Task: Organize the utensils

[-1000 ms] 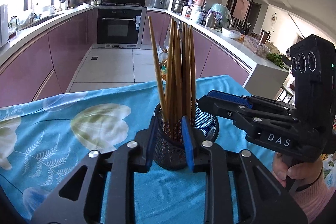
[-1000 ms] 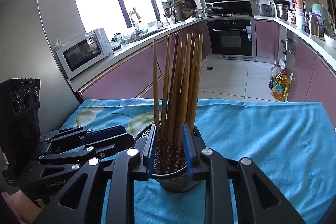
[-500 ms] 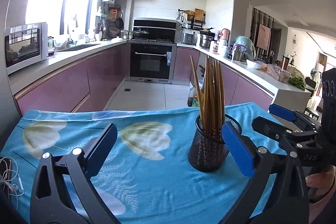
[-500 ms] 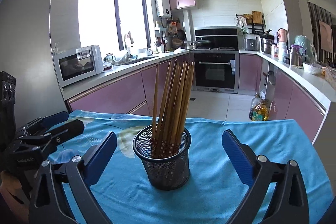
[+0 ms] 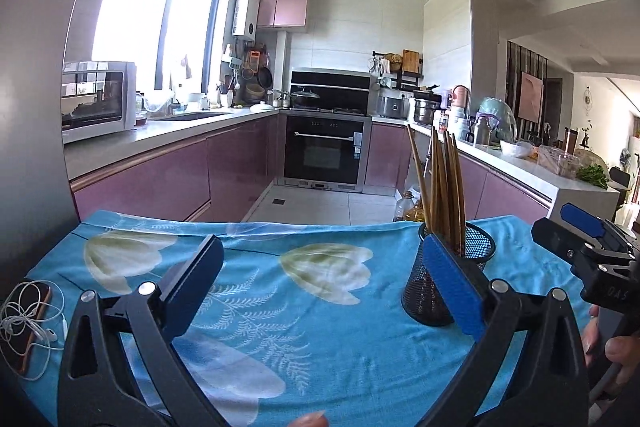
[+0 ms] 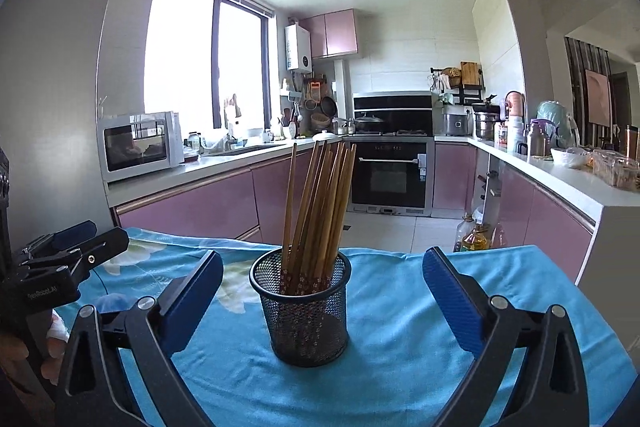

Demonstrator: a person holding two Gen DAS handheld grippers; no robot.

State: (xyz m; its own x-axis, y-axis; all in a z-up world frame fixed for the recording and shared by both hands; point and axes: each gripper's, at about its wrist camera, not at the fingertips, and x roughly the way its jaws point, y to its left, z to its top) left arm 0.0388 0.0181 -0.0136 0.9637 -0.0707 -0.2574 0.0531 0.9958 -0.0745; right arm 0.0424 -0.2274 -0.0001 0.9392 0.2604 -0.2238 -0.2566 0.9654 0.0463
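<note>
Right gripper (image 6: 322,293): jaws spread wide, holding nothing; its blue pads (image 6: 452,301) stand well apart on either side of the mesh cup, touching neither cup nor cloth.
Left gripper (image 5: 322,291): jaws also spread wide and empty; in its own view the right-hand pad (image 5: 450,289) overlaps the front of the cup, but contact cannot be told.
Each gripper seen from the other: the right one shows at the right edge of the left wrist view, the left one at the left edge of the right wrist view, both off to the sides of the cup.
Mesh cup (image 6: 301,305): black wire, upright on the cloth, between the right gripper's pads and a little beyond them.
Chopsticks (image 6: 320,203): a bundle of wooden sticks standing in the cup, patterned ends down, tops fanning slightly; one leans apart to the left.
Tablecloth (image 6: 400,307): light blue with pale flower prints, covering the table.
Phone (image 5: 28,331): at the near left corner of the cloth, with white earphones (image 5: 30,315) lying coiled over it.
Far side: purple kitchen cabinets, a black oven (image 6: 390,175), a white microwave (image 6: 140,145) on the left counter.
</note>
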